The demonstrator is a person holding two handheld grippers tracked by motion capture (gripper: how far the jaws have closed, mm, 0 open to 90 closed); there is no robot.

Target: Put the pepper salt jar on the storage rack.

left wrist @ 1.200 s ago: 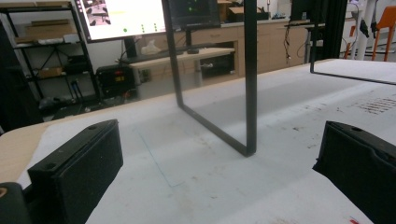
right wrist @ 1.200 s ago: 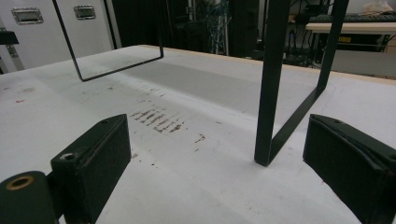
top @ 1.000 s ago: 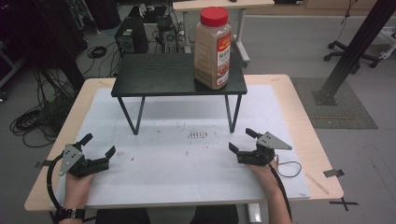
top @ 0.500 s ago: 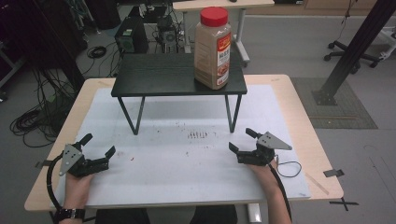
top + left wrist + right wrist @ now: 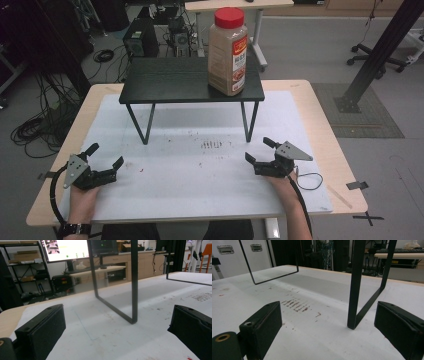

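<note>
A tall spice jar [image 5: 228,51] with a red lid and brown contents stands upright on the right part of a small black stand [image 5: 170,82] at the back of the table. My left gripper [image 5: 105,156] rests near the front left of the white mat [image 5: 200,170], open, nothing between its jaws. My right gripper [image 5: 259,150] rests at the front right, open and empty too. In the left gripper view my left gripper [image 5: 117,332] faces the stand's left leg frame [image 5: 133,290]. In the right gripper view my right gripper [image 5: 328,332] faces the stand's right leg frame [image 5: 357,290].
Reddish-brown stains [image 5: 212,144] mark the mat's middle, seen also as stains [image 5: 295,305] in the right gripper view. Wooden table edge [image 5: 325,130] frames the mat. Cables [image 5: 35,130], equipment and a black post [image 5: 380,55] stand on the floor around.
</note>
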